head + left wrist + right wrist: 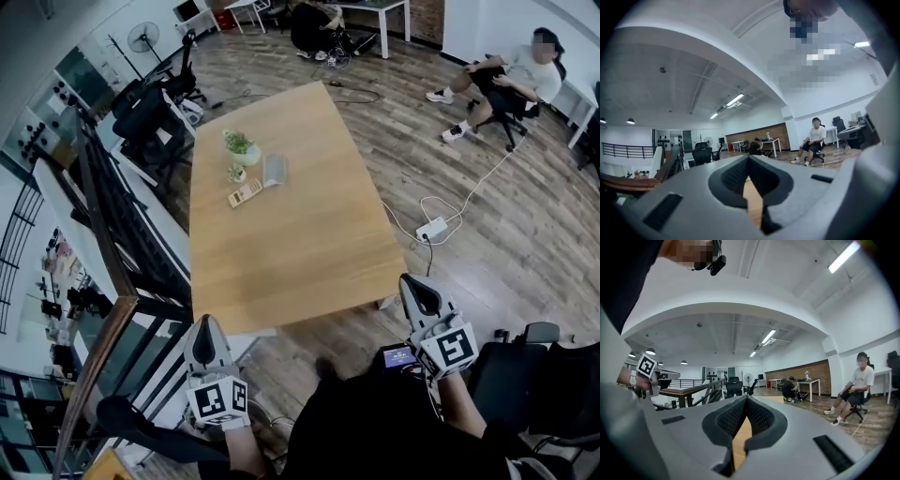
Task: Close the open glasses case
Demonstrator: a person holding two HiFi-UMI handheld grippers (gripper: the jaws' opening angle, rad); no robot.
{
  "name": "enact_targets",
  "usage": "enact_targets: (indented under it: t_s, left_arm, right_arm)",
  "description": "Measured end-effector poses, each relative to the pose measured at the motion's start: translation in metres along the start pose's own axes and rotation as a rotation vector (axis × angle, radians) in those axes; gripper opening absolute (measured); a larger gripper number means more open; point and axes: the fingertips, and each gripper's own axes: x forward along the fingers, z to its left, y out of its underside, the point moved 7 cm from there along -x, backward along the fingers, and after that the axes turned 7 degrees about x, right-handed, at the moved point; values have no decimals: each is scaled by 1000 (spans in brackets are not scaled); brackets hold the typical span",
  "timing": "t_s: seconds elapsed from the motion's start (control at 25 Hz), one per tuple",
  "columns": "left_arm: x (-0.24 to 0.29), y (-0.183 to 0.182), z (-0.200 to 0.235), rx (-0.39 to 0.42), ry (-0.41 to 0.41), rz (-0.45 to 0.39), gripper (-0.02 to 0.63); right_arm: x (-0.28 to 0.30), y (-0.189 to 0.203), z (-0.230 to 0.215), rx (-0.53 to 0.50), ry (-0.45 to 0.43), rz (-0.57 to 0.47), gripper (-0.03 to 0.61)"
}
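— Tongs first, head view. Where are they?
— Left tongs sit by the desk's near-left corner and right tongs off its near-right corner. Both are clenched and grip nothing.
— And the glasses case?
— The grey glasses case lies on the desk's far half, well apart from both tongs. Can't tell at this size whether its lid is up. A larger potted plant and a smaller potted plant stand just beside it, and a flat beige object lies near.
— Left gripper view?
— Left tongs have their tips together and are empty. Desk wood shows through the slit behind the tips. A seated person is beyond the desk's far end.
— Right gripper view?
— Right tongs are the same, tips pressed together with nothing between. The desk runs ahead.
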Motion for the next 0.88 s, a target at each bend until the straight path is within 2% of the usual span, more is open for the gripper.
enact_targets:
  t_s: [0.12, 0.28, 0.44, 0.64, 0.88]
  left_arm:
    - [0, -1, -12, 28, -13, 28, 0]
    - [3, -5, -30, 55, -13, 49, 0]
    - [12, -4, -35, 70, 7, 53, 0]
    - [44, -7, -21, 89, 29, 31, 0]
    - [118, 12, -2, 25, 77, -20, 0]
  right_arm:
    - [-16, 15, -22, 42, 26, 30, 14]
    - [-18, 18, -50, 46, 43, 25, 14]
    - [-18, 29, -57, 34, 6, 24, 14]
    - [15, 22, -39, 43, -10, 11, 14]
    - [81, 1, -15, -19, 0, 7, 14]
